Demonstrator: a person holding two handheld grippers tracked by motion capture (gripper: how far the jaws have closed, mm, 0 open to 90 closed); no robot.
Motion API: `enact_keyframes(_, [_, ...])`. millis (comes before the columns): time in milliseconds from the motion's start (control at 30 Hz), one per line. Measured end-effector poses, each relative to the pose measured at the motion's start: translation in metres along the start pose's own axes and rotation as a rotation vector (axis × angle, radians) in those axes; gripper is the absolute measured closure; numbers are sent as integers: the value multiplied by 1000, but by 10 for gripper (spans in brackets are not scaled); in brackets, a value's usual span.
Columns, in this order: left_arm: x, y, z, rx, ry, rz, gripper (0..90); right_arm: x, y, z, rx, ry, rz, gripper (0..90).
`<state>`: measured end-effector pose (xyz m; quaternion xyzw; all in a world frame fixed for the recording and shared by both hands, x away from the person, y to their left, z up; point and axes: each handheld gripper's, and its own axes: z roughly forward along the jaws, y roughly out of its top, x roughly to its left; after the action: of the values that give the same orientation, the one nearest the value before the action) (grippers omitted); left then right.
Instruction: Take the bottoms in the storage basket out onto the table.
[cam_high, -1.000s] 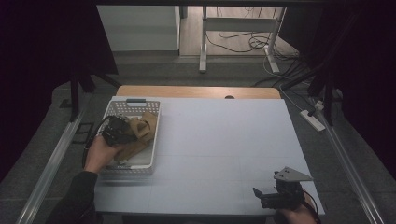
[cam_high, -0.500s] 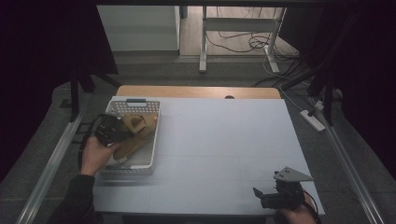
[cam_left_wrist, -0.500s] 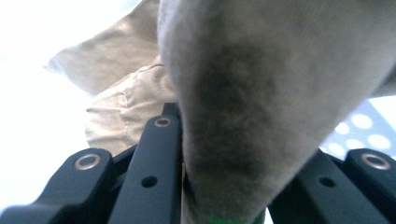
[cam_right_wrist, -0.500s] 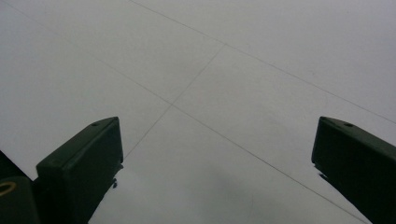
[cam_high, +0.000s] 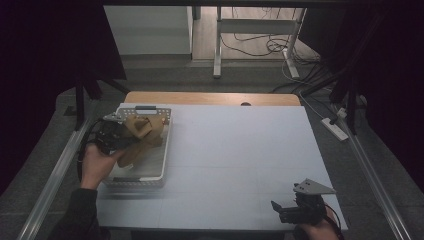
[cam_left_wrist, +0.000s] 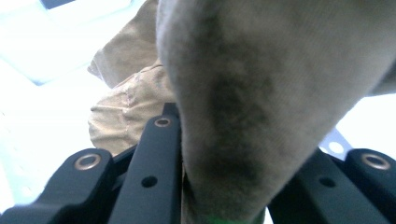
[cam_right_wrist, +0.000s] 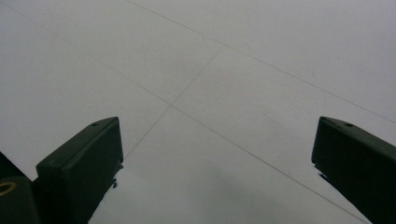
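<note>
The white table (cam_high: 240, 160) takes up most of the high view, its top marked by thin seam lines, with a strip of bare wood along the far edge. At its left side sits a white perforated basket (cam_high: 142, 176), long side running away from the person. Above and partly inside that basket hangs a tan cloth (cam_high: 140, 137), bunched and folded, with 1 end lifted toward the basket's far rim. The left gripper (cam_high: 116, 135) is over the basket's left wall, held by the person's left hand (cam_high: 95, 162), and its 2 black jaws are clamped on the tan cloth; in the left gripper view the fabric fills the space between the jaws, its stitched seam visible to the left. The right gripper (cam_high: 295, 210) rests low at the near right corner of the table, well apart from the basket, its 2 jaws spread wide over bare tabletop.
</note>
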<state>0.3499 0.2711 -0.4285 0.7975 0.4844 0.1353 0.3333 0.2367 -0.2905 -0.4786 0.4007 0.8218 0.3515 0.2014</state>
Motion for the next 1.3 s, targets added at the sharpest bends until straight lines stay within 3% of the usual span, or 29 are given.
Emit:
enact_keyframes(633, [-9, 33, -31, -31, 8, 65, 761, -1, 0, 0, 1, -3, 7, 22])
enact_keyframes(833, [-10, 41, -40, -50, 23, 76, 761, -1, 0, 0, 2, -2, 7, 22])
enact_keyframes(1100, [-11, 49, -49, -83, 6, 67, 760, -1, 0, 0, 3, -4, 8, 22])
enact_keyframes(1300, [-16, 56, -52, -103, 8, 89, 760, 0, 0, 0, 5, -3, 7, 22])
